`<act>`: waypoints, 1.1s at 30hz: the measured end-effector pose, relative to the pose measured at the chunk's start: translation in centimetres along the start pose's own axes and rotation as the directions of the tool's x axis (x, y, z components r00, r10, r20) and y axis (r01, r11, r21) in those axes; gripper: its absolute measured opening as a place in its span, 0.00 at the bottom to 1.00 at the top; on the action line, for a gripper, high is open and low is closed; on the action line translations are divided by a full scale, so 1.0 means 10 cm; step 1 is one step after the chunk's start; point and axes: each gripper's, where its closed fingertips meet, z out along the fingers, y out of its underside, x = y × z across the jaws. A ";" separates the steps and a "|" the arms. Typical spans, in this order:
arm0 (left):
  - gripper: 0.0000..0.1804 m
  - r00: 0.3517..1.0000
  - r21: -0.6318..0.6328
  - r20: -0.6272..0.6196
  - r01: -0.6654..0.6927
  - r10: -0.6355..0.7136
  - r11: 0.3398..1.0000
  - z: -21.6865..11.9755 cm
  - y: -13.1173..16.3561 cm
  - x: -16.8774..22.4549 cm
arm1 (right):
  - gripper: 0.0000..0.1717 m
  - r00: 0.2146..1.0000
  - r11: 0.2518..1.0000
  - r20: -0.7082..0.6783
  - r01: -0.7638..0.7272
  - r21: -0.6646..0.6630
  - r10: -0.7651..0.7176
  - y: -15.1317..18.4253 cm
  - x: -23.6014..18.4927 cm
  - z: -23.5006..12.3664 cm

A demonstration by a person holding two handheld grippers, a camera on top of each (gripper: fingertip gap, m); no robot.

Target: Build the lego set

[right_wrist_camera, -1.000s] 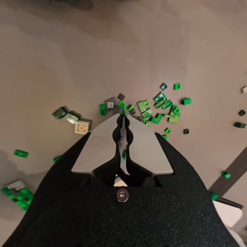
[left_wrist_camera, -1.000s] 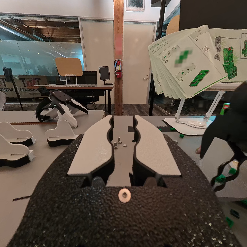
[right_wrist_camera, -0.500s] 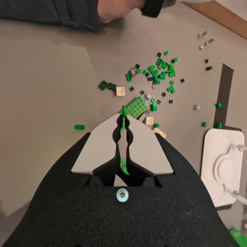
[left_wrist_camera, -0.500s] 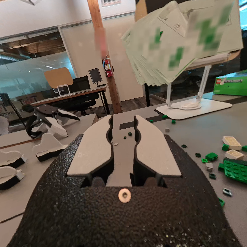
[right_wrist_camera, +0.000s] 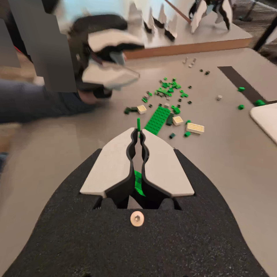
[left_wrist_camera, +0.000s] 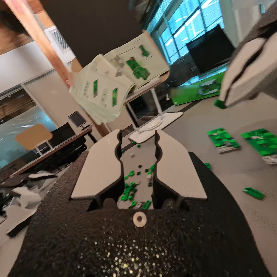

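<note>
- Office room with a wooden post [left_wrist_camera: 45,49], glass walls and a grey counter [right_wrist_camera: 60,149] strewn with small building bricks.
- Thin green plate [right_wrist_camera: 138,124] pinched edge-on at the very tips of the right tool [right_wrist_camera: 138,131], jaws nearly closed, both pads tight against it; seen from the left wrist view as a small green piece [left_wrist_camera: 219,103] sticking out of those tips, above the counter.
- Just beyond the tips, flat on the counter: a larger studded green plate [right_wrist_camera: 157,119], cream bricks [right_wrist_camera: 194,128] beside it, a scatter of small green and grey pieces [right_wrist_camera: 169,88] farther off.
- Left tool [left_wrist_camera: 137,134] with jaws wide apart and nothing between the pads, tilted over the scatter of small pieces.
- Two partly built green panels [left_wrist_camera: 221,140] to its right on the counter.
- Farther back, an open instruction booklet [left_wrist_camera: 119,78] on a white stand [left_wrist_camera: 157,124], a green box [left_wrist_camera: 197,93] behind.
- Spare white tool fingers [right_wrist_camera: 157,27] on the far counter.
</note>
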 end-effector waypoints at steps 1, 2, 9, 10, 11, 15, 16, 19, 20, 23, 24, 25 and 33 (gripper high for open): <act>0.24 0.999 0.023 -0.048 -0.007 0.008 1.000 -0.02 -0.09 0.14 | 0.01 0.996 0.996 0.064 -0.073 0.049 0.070 -0.05 -0.04 -0.04; 0.26 0.994 0.055 -0.108 -0.017 0.023 0.998 -0.04 -0.20 0.32 | 0.01 0.982 0.985 0.129 -0.149 0.084 0.137 -0.10 -0.09 -0.09; 0.32 0.960 0.152 -0.232 -0.126 0.159 0.980 -0.04 -0.66 1.02 | 0.01 0.767 0.877 0.509 -0.479 0.047 0.391 -0.18 -0.37 -0.28; 0.31 0.954 0.157 -0.256 -0.120 0.158 0.980 -0.04 -0.68 1.09 | 0.01 0.748 0.869 0.526 -0.494 0.032 0.405 -0.15 -0.39 -0.29; 0.30 0.947 0.150 -0.279 -0.118 0.156 0.982 -0.03 -0.68 1.13 | 0.01 0.731 0.862 0.541 -0.507 0.022 0.416 -0.15 -0.41 -0.30; 0.25 0.938 0.115 -0.295 -0.152 0.180 0.982 -0.01 -0.62 1.20 | 0.01 0.693 0.841 0.556 -0.541 -0.021 0.460 -0.10 -0.41 -0.34; 0.23 0.935 0.116 -0.302 -0.158 0.186 0.981 -0.02 -0.61 1.22 | 0.01 0.688 0.840 0.554 -0.542 -0.038 0.469 -0.07 -0.41 -0.34; 0.20 0.928 0.103 -0.320 -0.167 0.191 0.981 -0.03 -0.58 1.26 | 0.01 0.672 0.836 0.556 -0.542 -0.081 0.489 -0.02 -0.44 -0.35; 0.18 0.925 0.104 -0.328 -0.169 0.194 0.980 -0.03 -0.57 1.27 | 0.01 0.667 0.834 0.557 -0.544 -0.091 0.495 0.00 -0.45 -0.35; 0.14 0.912 0.117 -0.344 -0.196 0.224 0.974 -0.04 -0.58 1.32 | 0.01 0.647 0.824 0.565 -0.557 -0.108 0.512 0.01 -0.45 -0.34; 0.12 0.906 0.123 -0.351 -0.207 0.237 0.971 -0.06 -0.58 1.34 | 0.01 0.639 0.820 0.569 -0.561 -0.116 0.518 0.02 -0.46 -0.34; 0.12 0.904 0.123 -0.350 -0.217 0.247 0.968 -0.07 -0.57 1.35 | 0.01 0.636 0.819 0.569 -0.561 -0.122 0.521 0.03 -0.46 -0.34; 0.13 0.888 0.128 -0.386 -0.218 0.251 0.967 -0.07 -0.54 1.36 | 0.01 0.629 0.813 0.561 -0.563 -0.147 0.538 0.10 -0.44 -0.31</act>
